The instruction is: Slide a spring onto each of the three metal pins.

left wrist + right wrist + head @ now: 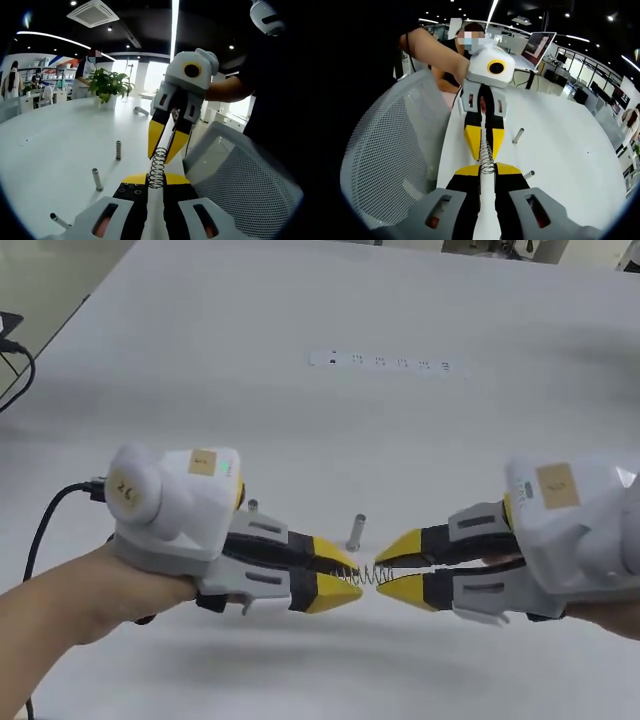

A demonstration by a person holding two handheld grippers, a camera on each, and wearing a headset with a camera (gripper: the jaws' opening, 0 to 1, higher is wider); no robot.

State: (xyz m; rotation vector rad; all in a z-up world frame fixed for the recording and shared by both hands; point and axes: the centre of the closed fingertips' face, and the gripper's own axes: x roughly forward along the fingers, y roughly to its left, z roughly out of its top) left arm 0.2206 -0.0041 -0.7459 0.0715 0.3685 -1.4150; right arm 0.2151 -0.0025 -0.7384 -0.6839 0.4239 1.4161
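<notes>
The left gripper and the right gripper meet tip to tip just above the counter. A single spring is held level between them, and each set of jaws is closed on one end of it. One upright metal pin stands on the counter just behind the spring, clear of it, and a second pin stands just beyond the left gripper.

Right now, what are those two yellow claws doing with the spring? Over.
Left gripper and right gripper both shut on one spring, held between them over the table. One pin upright just behind, bare. Nothing between spring and pin.
</notes>
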